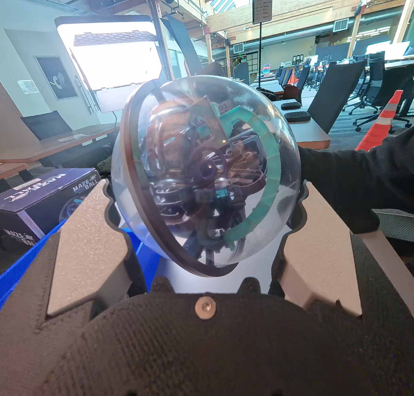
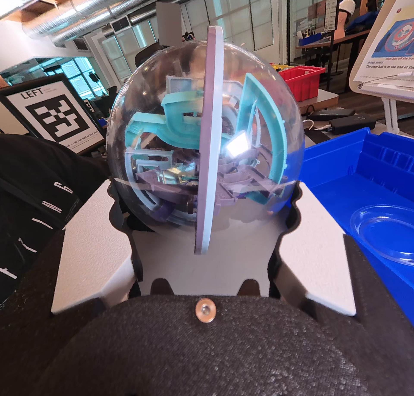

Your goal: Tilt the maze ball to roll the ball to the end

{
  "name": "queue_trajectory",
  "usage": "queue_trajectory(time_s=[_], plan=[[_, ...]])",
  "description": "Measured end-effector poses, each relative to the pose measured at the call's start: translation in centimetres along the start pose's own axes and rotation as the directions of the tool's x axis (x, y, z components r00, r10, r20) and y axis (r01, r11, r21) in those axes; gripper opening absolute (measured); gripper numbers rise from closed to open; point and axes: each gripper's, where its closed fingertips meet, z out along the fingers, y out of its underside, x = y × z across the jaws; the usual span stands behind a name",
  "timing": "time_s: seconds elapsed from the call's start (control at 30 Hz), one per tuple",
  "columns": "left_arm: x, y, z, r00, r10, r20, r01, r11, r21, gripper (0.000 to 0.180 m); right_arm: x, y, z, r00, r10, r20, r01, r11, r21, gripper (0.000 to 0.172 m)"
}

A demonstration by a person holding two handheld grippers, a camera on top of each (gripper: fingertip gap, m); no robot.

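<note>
Left gripper [image 1: 206, 192] is clamping the maze ball [image 1: 201, 172] by its sides, seam ring [image 1: 143, 206] slanted, likely mid-tilt. Right gripper [image 2: 205, 197] is pinching the same sphere from the opposite side, ring edge-on; blue bin [image 2: 358, 183] sitting just beside. Steel ball's position: cannot tell.

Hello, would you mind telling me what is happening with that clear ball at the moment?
A person is working a transparent maze ball with two handheld grippers. The right gripper cradles it between wide-spread fingers, its rim ring upright; the left gripper does likewise, seeing the ring tilted. A blue bin sits beside it. The small ball inside cannot be made out.
</note>
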Motion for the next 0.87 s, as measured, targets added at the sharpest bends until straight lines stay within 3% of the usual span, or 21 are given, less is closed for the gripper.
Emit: queue_trajectory(time_s=[0.6,0.87], plan=[[2.4,4.7,0.0,0.968,-0.251,-0.008,0.25,0.968,-0.026,0.154,-0.3,6.1,0.1,0.96,0.276,0.042,-0.277,0.961,0.021,0.147],[4.7,9.2,0.3,0.889,-0.457,-0.021,0.455,0.889,-0.053,0.155,-0.8,10.8,-0.6,0.881,0.472,-0.008,-0.472,0.881,-0.019,0.148]])
